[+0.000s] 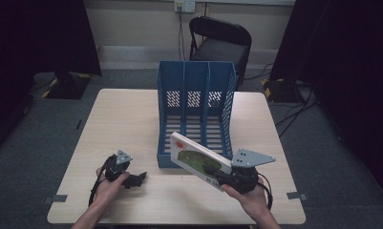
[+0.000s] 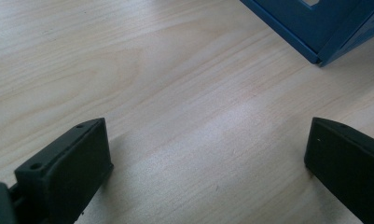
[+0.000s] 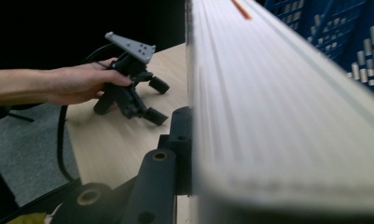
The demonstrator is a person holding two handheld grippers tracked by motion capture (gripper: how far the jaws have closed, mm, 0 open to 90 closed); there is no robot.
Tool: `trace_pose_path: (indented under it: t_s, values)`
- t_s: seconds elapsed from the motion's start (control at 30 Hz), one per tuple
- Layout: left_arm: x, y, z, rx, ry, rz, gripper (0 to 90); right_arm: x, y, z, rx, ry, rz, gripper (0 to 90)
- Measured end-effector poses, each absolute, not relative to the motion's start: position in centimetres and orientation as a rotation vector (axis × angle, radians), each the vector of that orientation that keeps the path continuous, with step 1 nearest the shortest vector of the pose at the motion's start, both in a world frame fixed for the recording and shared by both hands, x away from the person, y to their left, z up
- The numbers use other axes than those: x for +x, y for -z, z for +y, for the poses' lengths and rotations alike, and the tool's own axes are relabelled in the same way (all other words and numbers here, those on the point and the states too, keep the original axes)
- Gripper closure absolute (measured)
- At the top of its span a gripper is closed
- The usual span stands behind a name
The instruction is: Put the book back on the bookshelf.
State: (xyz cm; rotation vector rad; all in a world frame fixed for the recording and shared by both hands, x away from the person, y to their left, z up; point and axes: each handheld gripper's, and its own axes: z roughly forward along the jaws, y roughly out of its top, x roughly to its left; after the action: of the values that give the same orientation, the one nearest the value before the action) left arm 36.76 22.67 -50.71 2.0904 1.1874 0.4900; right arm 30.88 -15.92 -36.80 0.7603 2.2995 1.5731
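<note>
Holding a thin picture book (image 1: pixel 198 160) tilted at lower centre-right of the high view, the right gripper (image 1: pixel 218 177) pinches its near end, just in front of the blue three-slot file rack (image 1: pixel 195 86). The left gripper (image 1: pixel 132 180), jaws spread and empty, rests on the table (image 1: pixel 122 119) at lower left. Judged next: stand the book upright, align it with one slot, then slide it in.

1. The pale wood-grain counter (image 2: pixel 175 107) looks smooth with a soft sheen.
2. The blue slotted plastic file rack (image 1: pixel 196 112) looks matt.
3. The white paper-edged book (image 3: pixel 287 116) has a glossy printed cover.
4. Both grippers' black jaws look matt plastic.
</note>
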Motion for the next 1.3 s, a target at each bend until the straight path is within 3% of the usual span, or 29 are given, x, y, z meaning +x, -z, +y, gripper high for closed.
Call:
trace_pose_path:
  t_s: [0.83,1.3]
  values:
    - [36.8,50.7,22.6,2.088,-0.49,1.188,0.0,33.7,35.3,-20.6,1.071,-1.479,2.055,76.5]
    - [36.8,50.7,22.6,2.089,-0.489,1.187,0.0,35.4,35.9,-20.8,1.235,-1.384,1.934,76.5]
